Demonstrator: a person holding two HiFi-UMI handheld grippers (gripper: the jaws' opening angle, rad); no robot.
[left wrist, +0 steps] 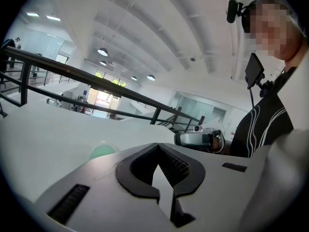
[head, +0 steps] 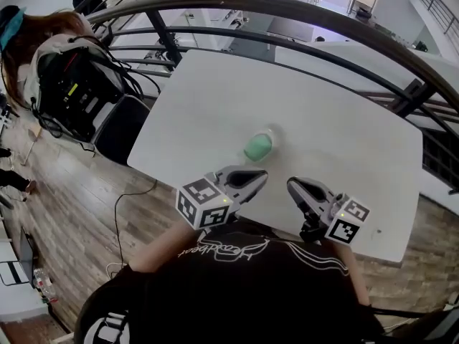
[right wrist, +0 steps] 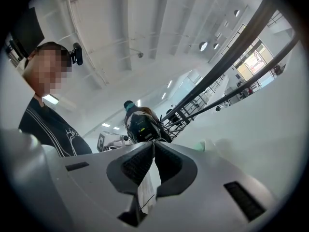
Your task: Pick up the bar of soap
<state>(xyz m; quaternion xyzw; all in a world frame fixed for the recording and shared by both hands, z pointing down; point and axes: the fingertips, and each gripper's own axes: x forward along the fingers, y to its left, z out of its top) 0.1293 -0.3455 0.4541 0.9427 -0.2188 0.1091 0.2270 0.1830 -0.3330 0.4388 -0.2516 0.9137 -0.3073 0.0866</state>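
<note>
A pale green bar of soap [head: 258,147] in a clear wrapper lies near the middle of the white table [head: 344,149]. My left gripper [head: 259,178] hovers just short of it, over the table's near edge, with its jaws shut and empty. My right gripper [head: 292,185] is beside it to the right, also shut with nothing between the pads. In the left gripper view the soap [left wrist: 101,152] peeks over the left jaw, and the closed tips [left wrist: 157,148] point past it. In the right gripper view the soap [right wrist: 200,146] lies right of the closed tips [right wrist: 153,144].
A dark curved railing [head: 301,13] runs round the table's far side. A black backpack [head: 75,84] rests on a dark chair [head: 118,131] left of the table. A cable [head: 118,213] trails on the wooden floor below the table's left corner.
</note>
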